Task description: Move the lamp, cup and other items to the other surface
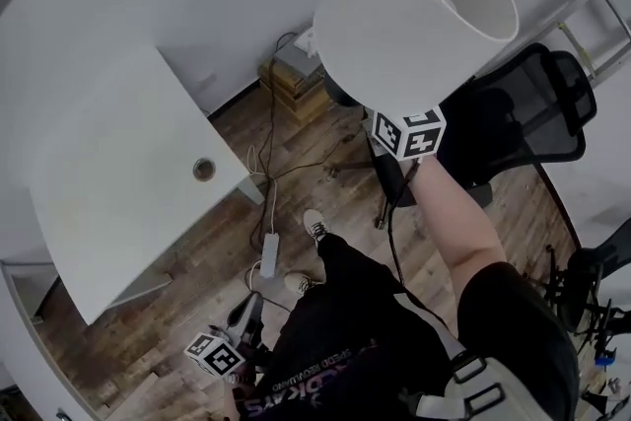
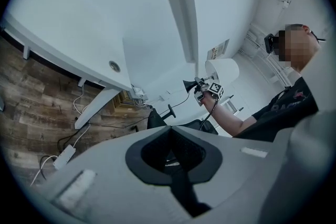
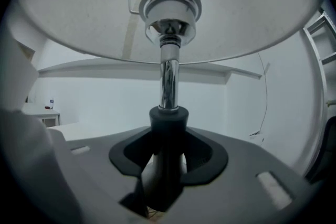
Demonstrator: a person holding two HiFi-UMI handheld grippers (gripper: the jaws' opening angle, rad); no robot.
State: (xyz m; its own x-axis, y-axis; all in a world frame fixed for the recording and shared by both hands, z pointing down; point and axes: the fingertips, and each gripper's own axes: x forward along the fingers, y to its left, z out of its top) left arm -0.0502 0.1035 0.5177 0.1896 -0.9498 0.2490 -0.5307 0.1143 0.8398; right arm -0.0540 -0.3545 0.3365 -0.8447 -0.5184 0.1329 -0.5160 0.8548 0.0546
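- The right gripper (image 3: 168, 118) has its claw closed on the lamp (image 1: 414, 15). The jaws clasp the dark collar at the bottom of the shiny stem (image 3: 169, 78), and the collar fills the gap between them.
- I think the hold is taken low on the stem so that the wide white shade (image 3: 79, 13) stays free above the jaws and is not pressed.
- In the head view the lamp is in the air, tilted, with the open top of the shade toward the camera. It is above the wooden floor (image 1: 197, 271) and touches no surface. It seems to be held high so that it passes over the black office chair (image 1: 537, 108) just beside it.
- The left gripper (image 2: 169, 128) hangs low beside the person's leg. Its jaws stand together and nothing is between them. It seems to wait, because one claw is enough for this lamp.
- The white desk (image 1: 118, 182) is well apart from the lamp, at the left. The part of it that shows carries nothing, only one round cable hole (image 1: 204, 170). I cannot tell whether it is the start or the goal.
- My judgement: the lamp is being carried and is not yet put down.
- Count: one lamp, two grippers, one desk, one chair, one power strip (image 1: 269, 254) on the floor. No cup shows in any view.
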